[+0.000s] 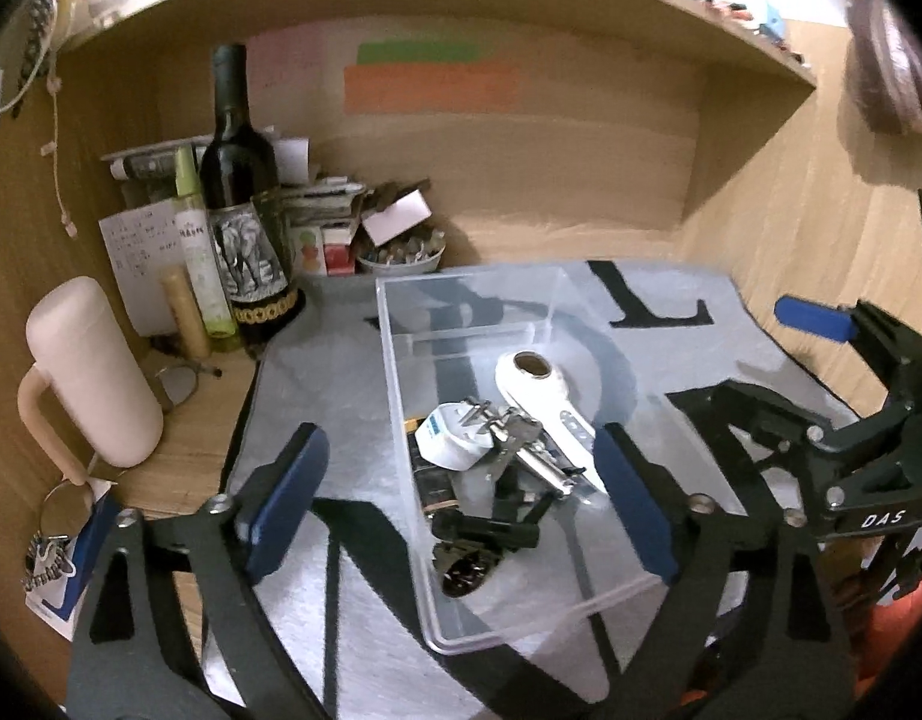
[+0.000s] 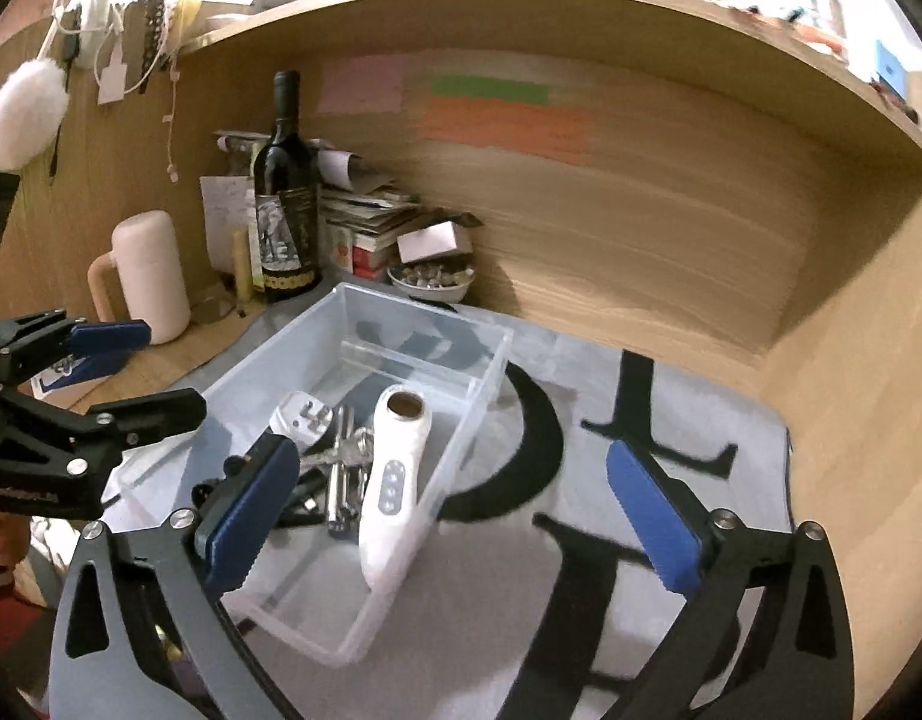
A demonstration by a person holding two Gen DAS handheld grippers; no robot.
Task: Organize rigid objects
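Observation:
A clear plastic bin (image 1: 401, 420) stands on a grey mat with black letters (image 1: 317, 420). Inside lie a white handheld device (image 1: 539, 390), a white plug adapter (image 1: 449, 438), metal keys and a tool (image 1: 521, 450) and small black parts (image 1: 485, 528). My left gripper (image 1: 461, 498) hangs open above the bin's near end, its blue pads touching nothing. The right gripper (image 2: 452, 516) is open too, beside the bin (image 2: 269, 342) over its right wall, with the white device (image 2: 392, 480) below. Each gripper appears at the edge of the other's view: right (image 1: 785, 360), left (image 2: 137, 372).
At the back left of the wooden desk stand a wine bottle (image 1: 239, 180), a slim green bottle (image 1: 197, 240), a pale pink jug (image 1: 89, 372), stacked papers and boxes (image 1: 323, 204) and a bowl of small items (image 1: 401, 258). Glasses (image 1: 179, 384) lie beside the mat. A shelf runs overhead.

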